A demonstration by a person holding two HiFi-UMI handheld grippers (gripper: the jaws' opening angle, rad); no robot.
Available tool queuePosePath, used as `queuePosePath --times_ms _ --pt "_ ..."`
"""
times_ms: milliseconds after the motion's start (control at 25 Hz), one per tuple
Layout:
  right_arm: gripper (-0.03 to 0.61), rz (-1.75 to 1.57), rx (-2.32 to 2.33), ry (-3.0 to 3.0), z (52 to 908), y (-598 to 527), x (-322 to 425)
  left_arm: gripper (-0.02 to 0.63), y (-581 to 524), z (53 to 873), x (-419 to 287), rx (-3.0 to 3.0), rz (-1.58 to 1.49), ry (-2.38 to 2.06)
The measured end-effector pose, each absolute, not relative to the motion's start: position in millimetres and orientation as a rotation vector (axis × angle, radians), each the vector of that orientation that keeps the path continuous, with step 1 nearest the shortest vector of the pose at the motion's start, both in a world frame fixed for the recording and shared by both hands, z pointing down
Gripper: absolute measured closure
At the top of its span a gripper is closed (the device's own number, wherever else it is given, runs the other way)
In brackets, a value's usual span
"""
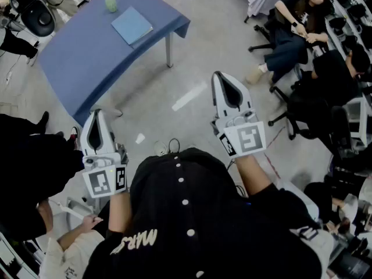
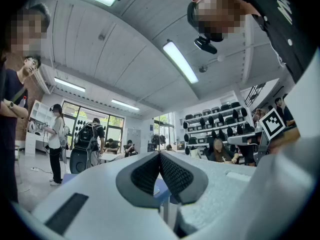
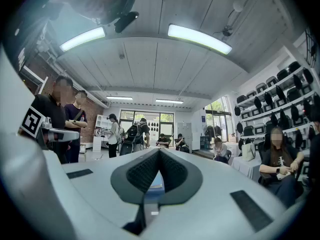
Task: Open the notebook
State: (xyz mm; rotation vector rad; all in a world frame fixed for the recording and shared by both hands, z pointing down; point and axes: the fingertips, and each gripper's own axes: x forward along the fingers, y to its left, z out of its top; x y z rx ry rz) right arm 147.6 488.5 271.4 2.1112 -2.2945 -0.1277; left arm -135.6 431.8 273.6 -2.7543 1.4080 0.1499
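A closed light-blue notebook lies flat on a blue table at the upper left of the head view, with a small green cup beside it. Both grippers hang in the air well short of the table, pointing roughly level toward it. My left gripper is shut and holds nothing; its tips meet in the left gripper view. My right gripper is also shut and holds nothing. A sliver of the notebook and of the table shows through the gap behind the right jaws.
Grey floor lies between me and the table. A seated person and office chairs line the right side. Another person in black stands close at my left. Dark chairs stand beyond the table's left end.
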Motion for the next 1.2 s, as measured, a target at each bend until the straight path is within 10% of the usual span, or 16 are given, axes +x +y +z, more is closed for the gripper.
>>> queuePosePath --times_ms 880,1000,1200 --pt "0.586 -0.075 2.163 -2.374 269.0 468.2 114.9 0.611 408.4 272.3 -167.8 -2.782 0.186 1.386" --pt "0.304 -0.040 2.148 -2.437 271.8 458.3 95.1 0.611 400.0 274.8 -185.5 -2.791 0.194 1.367" --pt "0.330 -0.058 2.117 -2.403 276.4 426.9 62.5 0.611 376.8 278.4 -216.5 -2.796 0.207 1.353"
